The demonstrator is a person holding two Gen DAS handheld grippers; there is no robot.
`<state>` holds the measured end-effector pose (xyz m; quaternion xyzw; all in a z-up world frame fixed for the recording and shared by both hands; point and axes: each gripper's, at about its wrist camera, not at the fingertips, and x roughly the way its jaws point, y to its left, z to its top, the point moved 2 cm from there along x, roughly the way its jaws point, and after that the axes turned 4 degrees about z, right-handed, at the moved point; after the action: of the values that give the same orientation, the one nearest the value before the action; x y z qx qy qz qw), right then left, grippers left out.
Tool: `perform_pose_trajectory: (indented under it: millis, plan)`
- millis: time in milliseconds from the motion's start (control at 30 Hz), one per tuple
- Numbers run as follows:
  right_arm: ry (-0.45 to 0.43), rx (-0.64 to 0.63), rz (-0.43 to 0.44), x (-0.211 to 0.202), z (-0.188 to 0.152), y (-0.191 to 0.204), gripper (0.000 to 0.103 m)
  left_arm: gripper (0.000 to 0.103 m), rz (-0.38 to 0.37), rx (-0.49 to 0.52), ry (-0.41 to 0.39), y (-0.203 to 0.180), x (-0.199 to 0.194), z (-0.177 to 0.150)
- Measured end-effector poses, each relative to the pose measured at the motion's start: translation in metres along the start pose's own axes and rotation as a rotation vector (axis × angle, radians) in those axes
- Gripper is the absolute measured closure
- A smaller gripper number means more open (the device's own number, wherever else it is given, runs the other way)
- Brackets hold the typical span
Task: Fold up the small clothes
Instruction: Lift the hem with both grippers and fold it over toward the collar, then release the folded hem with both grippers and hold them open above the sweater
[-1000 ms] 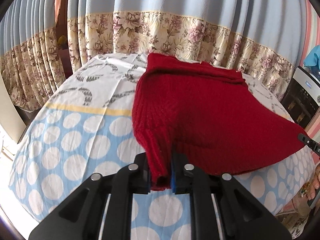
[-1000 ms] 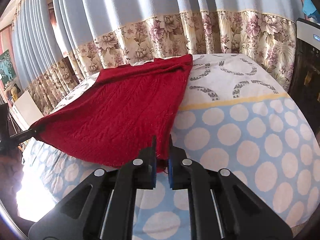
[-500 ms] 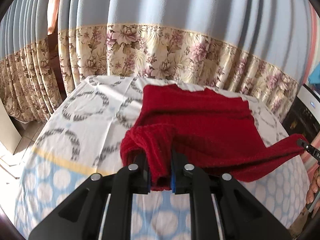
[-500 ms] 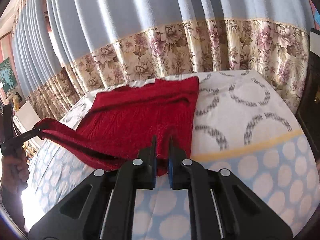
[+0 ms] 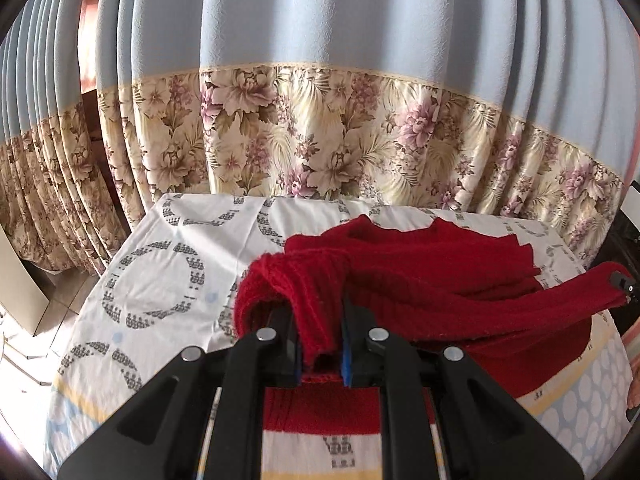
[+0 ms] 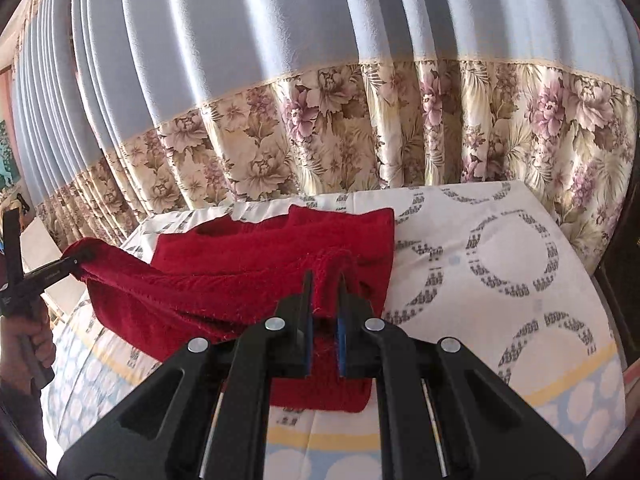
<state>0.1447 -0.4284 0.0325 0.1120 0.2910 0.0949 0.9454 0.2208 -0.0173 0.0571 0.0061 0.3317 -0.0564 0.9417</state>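
Left wrist view: left gripper (image 5: 320, 344) clamped on a hem corner of the red sweater (image 5: 460, 280), lifted over the bed (image 5: 160, 280) to fold it.
Right wrist view: right gripper (image 6: 323, 316) pinching the other hem corner of the sweater (image 6: 240, 280), keeping the edge level.

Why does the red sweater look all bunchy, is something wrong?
Nothing is damaged or spilled. The red knit sweater bunches only because the left hand-held gripper and right hand-held gripper each pinch a corner and hold that edge above the patterned bedsheet, mid-fold.
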Motion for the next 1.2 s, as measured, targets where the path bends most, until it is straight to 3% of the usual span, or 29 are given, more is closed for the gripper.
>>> perform_pose_trajectory:
  millis: [400,733,767,833,867,900,1033,1100,1200]
  plan:
    - [-0.002,-0.026,-0.016,0.032,0.033,-0.003,0.094,0.09,0.02,0.024,0.006,-0.003,0.033,0.026]
    - [0.019,-0.014,-0.089,0.107,0.073,-0.021,0.093,0.086,0.063,0.027,0.039,-0.016,0.116,0.074]
    - [0.025,-0.015,-0.111,0.12,0.076,-0.023,0.093,0.084,0.074,0.039,0.047,-0.018,0.131,0.077]
    - [0.036,0.0,-0.166,0.143,0.081,-0.034,0.083,0.053,0.103,-0.001,0.057,-0.014,0.156,0.082]
    - [0.045,0.002,-0.19,0.151,0.082,-0.037,0.06,0.014,0.145,-0.004,0.061,-0.012,0.164,0.083]
    - [0.062,0.015,-0.239,0.166,0.084,-0.046,0.042,0.008,0.183,-0.006,0.06,-0.009,0.171,0.086]
    - [0.008,0.094,-0.26,0.162,0.091,-0.064,0.043,0.008,0.198,-0.012,0.009,-0.001,0.154,0.089]
    - [-0.025,0.092,-0.27,0.146,0.09,-0.065,0.037,0.007,0.236,0.005,-0.03,0.0,0.134,0.084]
    - [-0.005,0.087,-0.266,0.13,0.08,-0.067,0.035,0.007,0.236,-0.012,-0.034,0.005,0.112,0.067]
